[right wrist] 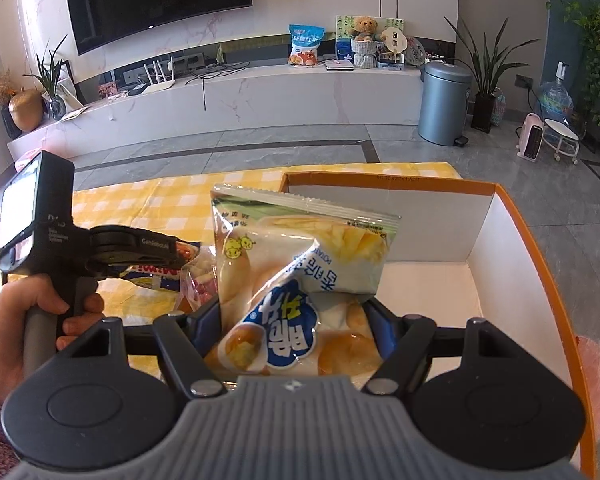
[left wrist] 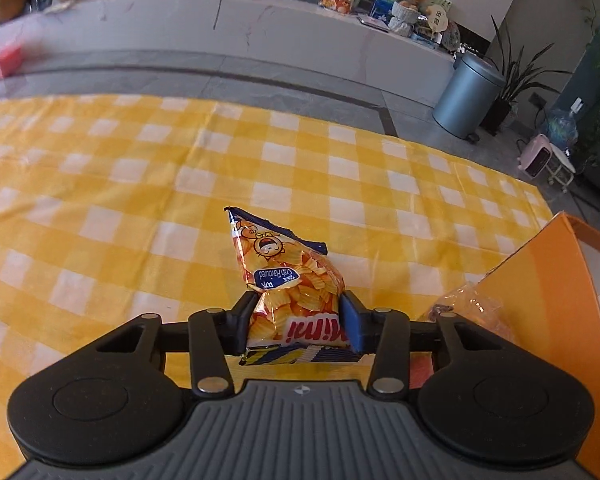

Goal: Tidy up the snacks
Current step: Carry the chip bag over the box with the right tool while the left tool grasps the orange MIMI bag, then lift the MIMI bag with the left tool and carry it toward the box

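Note:
My left gripper is shut on an orange Mimi crab-flavoured chip bag and holds it above the yellow checked tablecloth. My right gripper is shut on a pale potato-chip bag and holds it over the left part of the orange-rimmed white box. The box's orange wall shows at the right of the left wrist view. In the right wrist view the left gripper's body is to the left, with the Mimi bag in its fingers.
A clear-wrapped snack lies by the box wall; it also shows in the right wrist view. The table's far edge meets grey floor. A grey bin, plants and a white TV bench stand beyond.

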The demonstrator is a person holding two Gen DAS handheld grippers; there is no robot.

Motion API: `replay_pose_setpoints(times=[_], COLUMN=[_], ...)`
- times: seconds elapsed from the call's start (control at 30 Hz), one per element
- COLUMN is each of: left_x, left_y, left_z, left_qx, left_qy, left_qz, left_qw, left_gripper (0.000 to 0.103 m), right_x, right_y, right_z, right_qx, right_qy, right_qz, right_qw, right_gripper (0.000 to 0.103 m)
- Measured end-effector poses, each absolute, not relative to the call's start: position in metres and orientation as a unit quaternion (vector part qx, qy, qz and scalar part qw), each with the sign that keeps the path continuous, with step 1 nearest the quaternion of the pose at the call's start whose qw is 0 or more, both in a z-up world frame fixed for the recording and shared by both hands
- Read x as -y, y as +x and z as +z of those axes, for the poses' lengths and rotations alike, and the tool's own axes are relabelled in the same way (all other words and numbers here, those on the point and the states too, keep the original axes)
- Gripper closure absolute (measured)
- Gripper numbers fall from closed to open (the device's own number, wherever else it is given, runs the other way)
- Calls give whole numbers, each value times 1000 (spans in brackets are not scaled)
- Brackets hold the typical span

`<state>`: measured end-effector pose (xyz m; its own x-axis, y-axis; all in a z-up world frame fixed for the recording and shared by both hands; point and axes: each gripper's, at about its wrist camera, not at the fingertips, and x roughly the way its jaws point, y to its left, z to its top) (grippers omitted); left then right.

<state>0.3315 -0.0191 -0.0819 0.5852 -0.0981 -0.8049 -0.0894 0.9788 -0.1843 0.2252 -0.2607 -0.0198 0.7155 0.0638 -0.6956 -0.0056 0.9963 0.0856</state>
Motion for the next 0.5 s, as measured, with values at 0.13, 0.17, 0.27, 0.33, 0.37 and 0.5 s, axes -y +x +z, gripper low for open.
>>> replay_pose_setpoints(times=[0.13, 0.17, 0.27, 0.33, 0.37, 0.5], left_x=[15, 14, 15, 15, 14, 11], left_y=[325, 323, 316, 312, 309, 295], left_z=[-71, -67, -54, -46, -42, -26], left_qx=[-451, -447, -434, -430, -427, -414], left_qy=[-110, -108, -90, -80, -82, -89], left_qz=[0, 3, 10, 9, 9, 4], left_qw=[886, 888, 896, 899, 901, 906], left_gripper=[54, 54, 54, 54, 54, 54], right_x=[261, 260, 261, 260, 260, 257], right_y=[225, 224, 223, 221, 220, 212], right_z=[-20, -19, -18, -16, -16, -11], right_qx=[-376, -375, -373, -370, -369, -361], right_qy=[40, 39, 39, 37, 33, 19], right_qz=[21, 21, 24, 25, 24, 22], right_qw=[926, 926, 927, 928, 928, 932], right_gripper=[31, 31, 31, 31, 31, 32])
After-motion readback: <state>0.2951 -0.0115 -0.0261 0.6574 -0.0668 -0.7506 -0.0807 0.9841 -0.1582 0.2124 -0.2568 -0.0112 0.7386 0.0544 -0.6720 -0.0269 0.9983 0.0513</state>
